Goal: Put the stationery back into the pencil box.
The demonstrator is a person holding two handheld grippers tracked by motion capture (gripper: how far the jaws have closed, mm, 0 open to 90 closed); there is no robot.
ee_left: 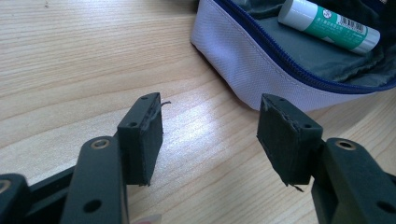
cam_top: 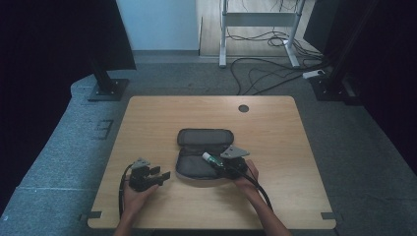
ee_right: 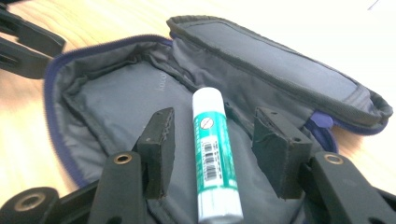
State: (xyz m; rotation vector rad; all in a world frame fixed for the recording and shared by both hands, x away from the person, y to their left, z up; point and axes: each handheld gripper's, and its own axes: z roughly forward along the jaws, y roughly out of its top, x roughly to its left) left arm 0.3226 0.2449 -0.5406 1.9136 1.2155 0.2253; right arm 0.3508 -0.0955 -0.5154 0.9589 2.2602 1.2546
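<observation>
A grey pencil case with a blue zip lies unzipped and spread flat at the table's middle. In the right gripper view a white and green glue stick lies on the case lining. My right gripper is open, one jaw on each side of the stick and a gap at both. In the high view it reaches in from the case's right side. My left gripper is open and holds nothing, low over bare wood just left of the case. The glue stick shows beyond it.
The wooden table has a round cable hole near its far edge. Bare wood surrounds the case on all sides. Beyond the table are black stand bases, cables on the floor and a white desk frame.
</observation>
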